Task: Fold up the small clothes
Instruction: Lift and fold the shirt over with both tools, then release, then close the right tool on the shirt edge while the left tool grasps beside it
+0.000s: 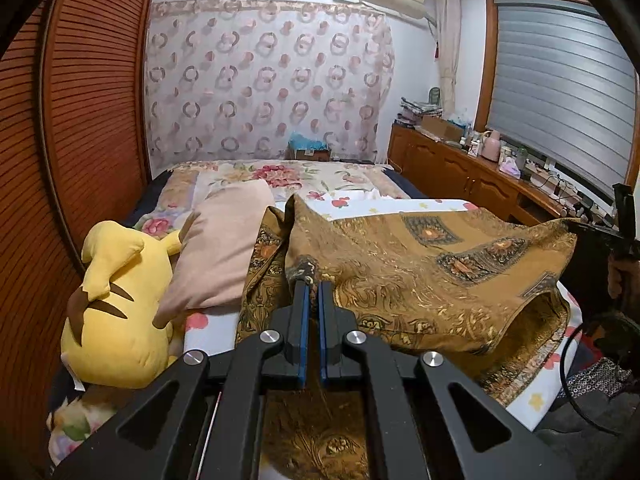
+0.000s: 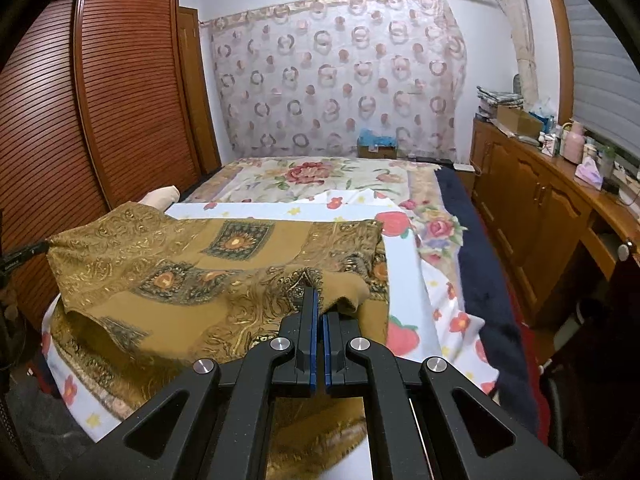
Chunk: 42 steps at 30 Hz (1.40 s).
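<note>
Brown patterned cloth (image 1: 420, 280) pinched at corners by L gripper (image 1: 313, 280) & R gripper (image 2: 319, 298), lifted over bed (image 2: 404, 248); cardboard box (image 2: 518, 120) contents unclear.

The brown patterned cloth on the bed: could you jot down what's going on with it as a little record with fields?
garment: brown patterned cloth, its near edge lifted off the bed
left gripper: shut on the cloth's edge
right gripper: shut on the cloth's edge
surface: white flowered sheet under the cloth
beside it: pink pillow, yellow plush toy
fold: not yet finished
</note>
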Available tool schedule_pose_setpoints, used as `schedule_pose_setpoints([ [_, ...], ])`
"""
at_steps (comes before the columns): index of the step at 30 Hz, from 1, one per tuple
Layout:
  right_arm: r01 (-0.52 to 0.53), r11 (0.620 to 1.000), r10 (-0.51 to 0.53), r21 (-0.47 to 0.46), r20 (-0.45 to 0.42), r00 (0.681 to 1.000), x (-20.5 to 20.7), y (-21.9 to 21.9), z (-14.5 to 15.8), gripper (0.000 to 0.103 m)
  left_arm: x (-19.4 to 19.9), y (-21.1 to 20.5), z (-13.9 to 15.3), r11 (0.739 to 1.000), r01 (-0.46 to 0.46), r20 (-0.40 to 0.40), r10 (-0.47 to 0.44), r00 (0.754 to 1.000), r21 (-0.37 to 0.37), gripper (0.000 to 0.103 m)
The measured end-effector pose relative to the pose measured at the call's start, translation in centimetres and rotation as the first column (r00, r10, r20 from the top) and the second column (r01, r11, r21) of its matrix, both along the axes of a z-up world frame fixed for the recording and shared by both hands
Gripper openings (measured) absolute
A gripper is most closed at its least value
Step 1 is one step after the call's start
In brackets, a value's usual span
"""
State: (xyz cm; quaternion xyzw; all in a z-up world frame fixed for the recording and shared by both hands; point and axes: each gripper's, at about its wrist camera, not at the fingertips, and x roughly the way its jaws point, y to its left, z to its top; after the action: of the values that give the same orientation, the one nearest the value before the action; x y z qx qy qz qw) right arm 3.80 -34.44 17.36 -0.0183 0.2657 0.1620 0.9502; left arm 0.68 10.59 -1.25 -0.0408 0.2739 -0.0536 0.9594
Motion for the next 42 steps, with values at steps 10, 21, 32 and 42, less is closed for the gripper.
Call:
schedule_pose_setpoints([
  [10,-0.006,1.0,0.004,-0.03,-0.058,0.998,-1.4,1.0,-1.4,0.002,-1.8,0.0,-1.7,1.0,-0.004,-0.059,0.005,0.998,0.014,0.005],
  [21,0.023,0.995,-0.035,-0.101,-0.114,0.993,0.3,2.2,-3.2,0.007,-1.3,0.9,-2.9,0.999,-0.034,-0.061,0.036,0.998,0.019,0.055],
  [32,0.033,0.988,-0.043,-0.149,-0.064,0.997,-0.8,3.7,-3.2,0.046,0.7,1.4,-5.6,0.995,-0.09,-0.127,0.094,0.987,0.033,0.07],
  [42,0.015,0.996,-0.019,-0.093,-0.039,0.999,-0.6,4.6,-4.4,0.06,1.8,2.3,-8.6,0.993,-0.117,-0.21,0.121,0.97,0.032,0.07],
])
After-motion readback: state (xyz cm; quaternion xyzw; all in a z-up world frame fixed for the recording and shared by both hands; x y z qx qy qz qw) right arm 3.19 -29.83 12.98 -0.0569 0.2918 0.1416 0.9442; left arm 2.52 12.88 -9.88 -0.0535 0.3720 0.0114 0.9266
